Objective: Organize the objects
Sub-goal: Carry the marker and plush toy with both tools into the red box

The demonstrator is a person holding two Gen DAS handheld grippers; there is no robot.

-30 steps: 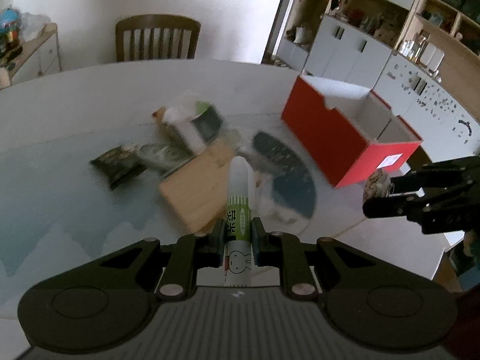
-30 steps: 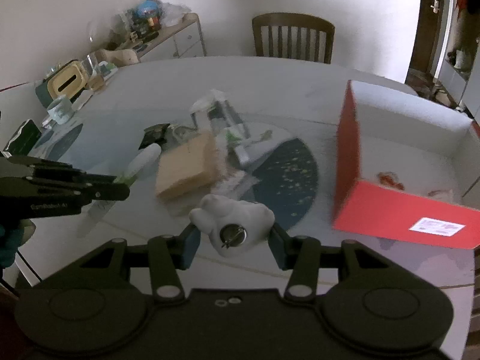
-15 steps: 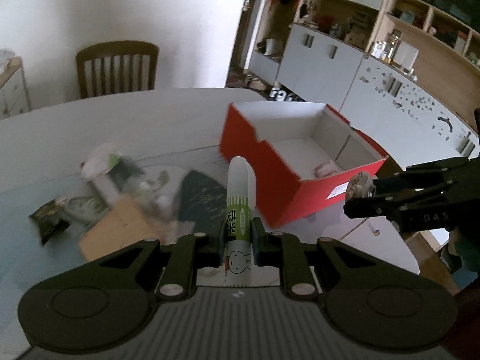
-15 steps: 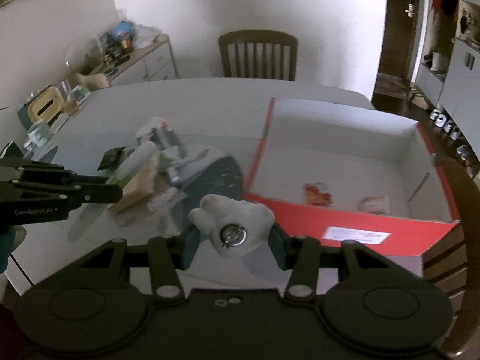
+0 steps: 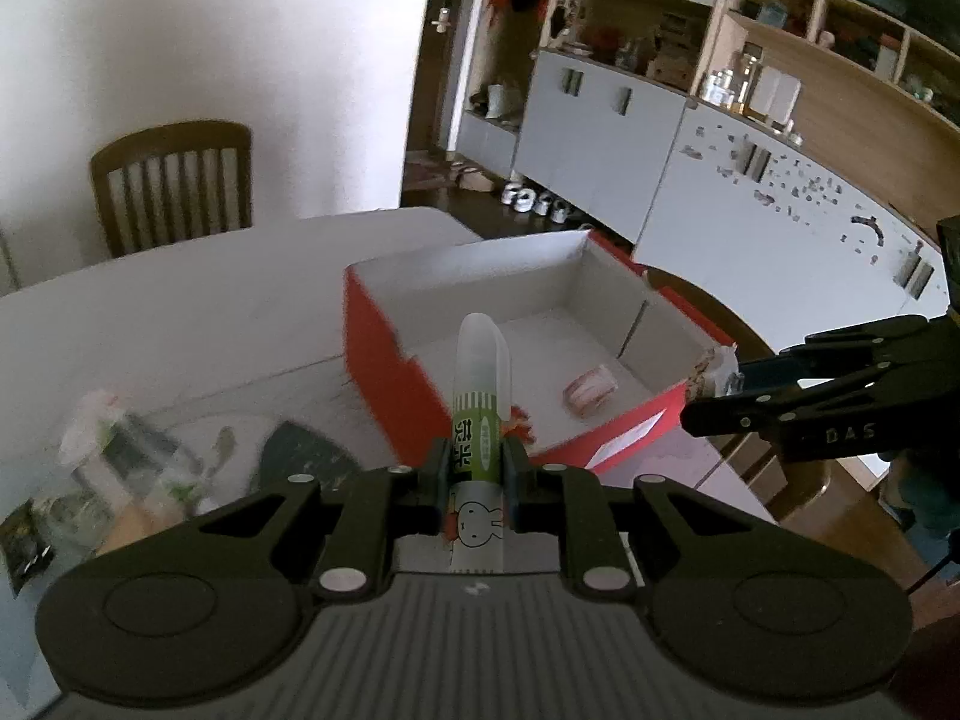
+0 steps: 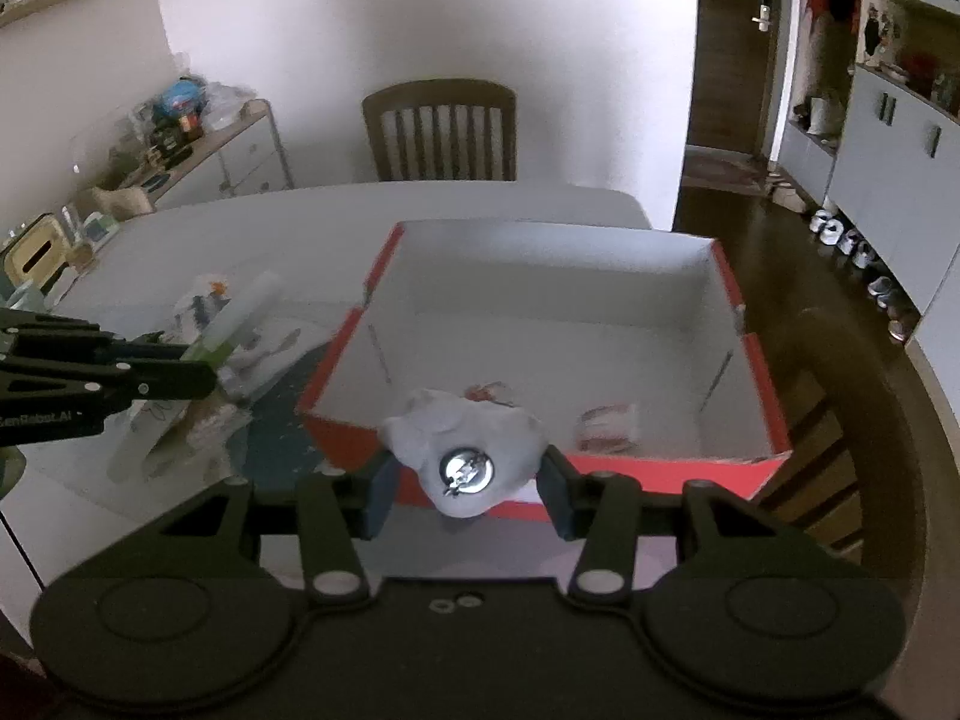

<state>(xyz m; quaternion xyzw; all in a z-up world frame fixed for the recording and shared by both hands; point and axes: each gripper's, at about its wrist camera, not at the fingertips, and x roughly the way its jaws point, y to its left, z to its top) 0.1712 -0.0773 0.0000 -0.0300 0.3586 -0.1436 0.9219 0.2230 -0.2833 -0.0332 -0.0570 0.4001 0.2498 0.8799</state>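
Left gripper [image 5: 477,474]: clamped on a glue stick [image 5: 478,396], cap at 12 o'clock.
Right gripper [image 6: 467,480]: pinching a white toy [image 6: 465,447].
Box [image 6: 759,354]: red, open, ahead of both grippers on the table [image 5: 180,312].

The left gripper [image 5: 474,477] points forward and downward, jaws clamped tight on a slim tube. The right gripper [image 6: 465,483], at its 3 o'clock, tilts down likewise, jaws half apart, pressing a white figure.
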